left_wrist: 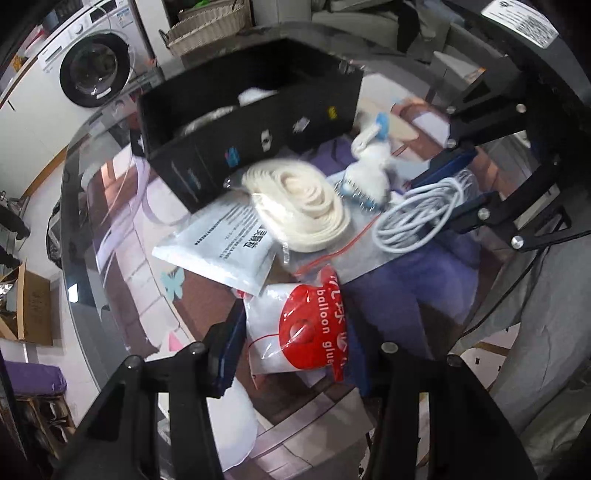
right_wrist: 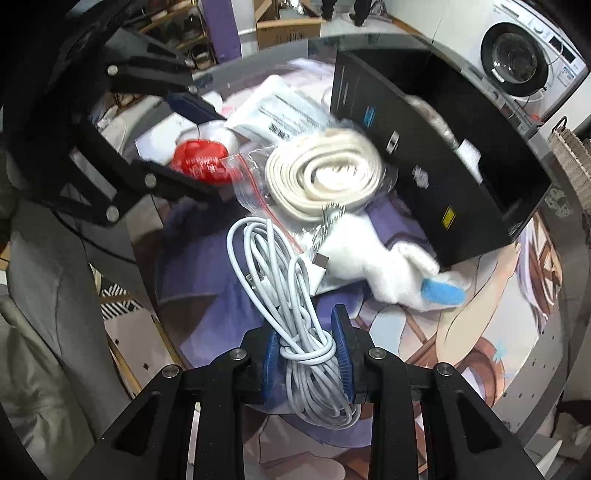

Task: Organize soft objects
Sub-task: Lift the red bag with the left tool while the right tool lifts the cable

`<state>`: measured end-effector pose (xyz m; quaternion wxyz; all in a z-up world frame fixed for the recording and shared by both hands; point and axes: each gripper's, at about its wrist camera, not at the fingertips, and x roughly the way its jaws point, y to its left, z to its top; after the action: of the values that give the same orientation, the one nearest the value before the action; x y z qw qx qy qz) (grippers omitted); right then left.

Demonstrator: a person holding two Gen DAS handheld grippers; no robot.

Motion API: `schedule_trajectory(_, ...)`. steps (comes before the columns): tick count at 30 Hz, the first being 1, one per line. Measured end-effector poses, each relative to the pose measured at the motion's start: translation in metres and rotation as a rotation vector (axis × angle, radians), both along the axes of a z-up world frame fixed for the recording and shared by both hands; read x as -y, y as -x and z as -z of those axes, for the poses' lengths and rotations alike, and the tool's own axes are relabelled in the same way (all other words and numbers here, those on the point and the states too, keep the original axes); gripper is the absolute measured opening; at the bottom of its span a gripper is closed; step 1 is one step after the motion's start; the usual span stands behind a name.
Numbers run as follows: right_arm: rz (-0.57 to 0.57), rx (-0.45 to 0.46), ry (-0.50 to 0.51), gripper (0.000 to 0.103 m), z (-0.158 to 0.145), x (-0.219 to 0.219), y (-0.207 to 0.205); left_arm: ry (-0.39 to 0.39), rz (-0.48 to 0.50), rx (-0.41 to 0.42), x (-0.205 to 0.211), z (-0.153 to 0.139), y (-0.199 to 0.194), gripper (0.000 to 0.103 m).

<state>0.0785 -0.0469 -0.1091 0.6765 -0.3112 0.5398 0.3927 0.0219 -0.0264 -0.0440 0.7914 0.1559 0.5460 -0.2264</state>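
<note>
A black box (left_wrist: 251, 129) stands on the round glass table (left_wrist: 110, 295), with white soft items inside. In front of it lie a coiled cream strap (left_wrist: 299, 199), a white plush toy with blue parts (left_wrist: 369, 162) and a printed white pouch (left_wrist: 221, 251). My left gripper (left_wrist: 295, 354) is around a bag with a red "balloon glue" label (left_wrist: 314, 325), its jaws wide. My right gripper (right_wrist: 306, 354) is shut on a bundle of white cable (right_wrist: 280, 280). The right gripper also shows in the left wrist view (left_wrist: 458, 192), with the cable (left_wrist: 417, 214).
A washing machine (left_wrist: 88, 62) and wicker baskets (left_wrist: 210, 26) stand beyond the table. A grey chair (right_wrist: 44, 332) is beside the table edge. A cardboard box (left_wrist: 29, 306) sits on the floor. The box (right_wrist: 443, 155) lies close right of the strap (right_wrist: 325, 177).
</note>
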Motion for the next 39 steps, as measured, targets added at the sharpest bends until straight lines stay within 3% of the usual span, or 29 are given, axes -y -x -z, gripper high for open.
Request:
schedule_trajectory(10, 0.104, 0.096, -0.174, 0.028, -0.038, 0.010, -0.009, 0.132, -0.069, 0.170, -0.014, -0.049, -0.007, 0.048)
schedule_trajectory(19, 0.230, 0.286, -0.404, 0.028, -0.084, 0.022, -0.011, 0.176, -0.169, 0.469, -0.022, -0.089, -0.009, 0.048)
schedule_trajectory(24, 0.307, 0.378, -0.559, 0.028, -0.107, 0.030, -0.011, 0.239, -0.197, 0.604, -0.023, -0.106, -0.003, 0.048)
schedule_trajectory(28, 0.374, 0.525, -0.675, 0.028, -0.121, 0.041, 0.004, 0.255, -0.205, 0.665, -0.020, -0.112, -0.002, 0.048)
schedule_trajectory(31, 0.417, 0.637, -0.697, 0.028, -0.125, 0.045, 0.016, 0.270, -0.211, 0.694, -0.016, -0.113, -0.004, 0.048)
schedule_trajectory(39, 0.446, 0.691, -0.730, 0.028, -0.128, 0.052, 0.020, 0.287, -0.232, 0.748, -0.007, -0.116, -0.009, 0.048)
